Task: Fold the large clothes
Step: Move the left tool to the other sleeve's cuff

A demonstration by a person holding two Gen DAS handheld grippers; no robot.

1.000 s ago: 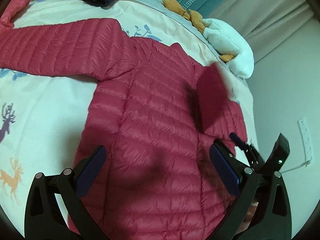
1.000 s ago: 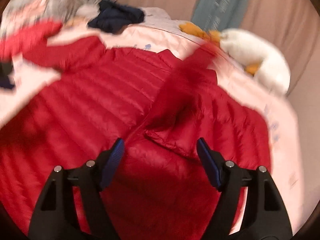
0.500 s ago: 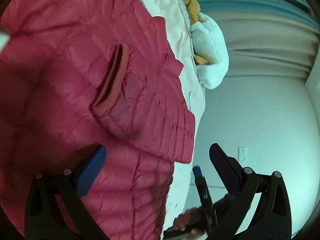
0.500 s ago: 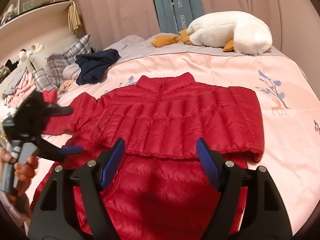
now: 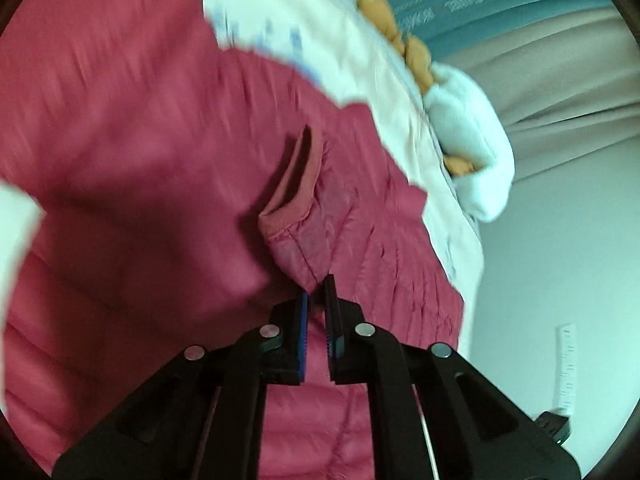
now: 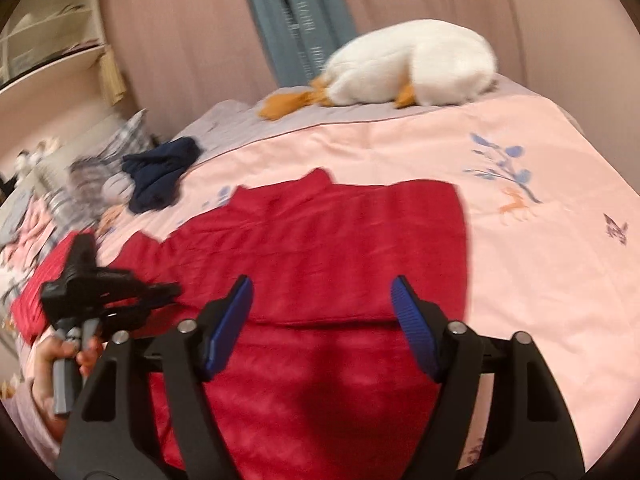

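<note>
Pinching a thin edge of the red down jacket [image 5: 168, 152] between nearly closed blue pads, the left gripper [image 5: 316, 292] has only a small bite of quilted fabric just below the ribbed cuff [image 5: 292, 188] of the folded-in sleeve. That is the main risk as I judge it: the shell looks slick and puffy, so a quick pull could let the fabric slide out of the pinch and the sleeve drop back crooked. The right gripper [image 6: 320, 312] hangs above the jacket's lower half with its fingers spread wide and nothing between them, so nothing pins the body; dragging from one side alone could shift the whole garment across the pink bedspread [image 6: 540, 280] and undo the fold already lying across its middle. The jacket lies flat on the bed, collar pointing away, one sleeve folded over the chest and the other trailing out to the left. Farther off, a dark blue garment [image 6: 160, 172] lies near the outstretched sleeve and could get caught up in a wide sweep. The white plush goose [image 6: 412, 64] at the far edge is well apart.
</note>
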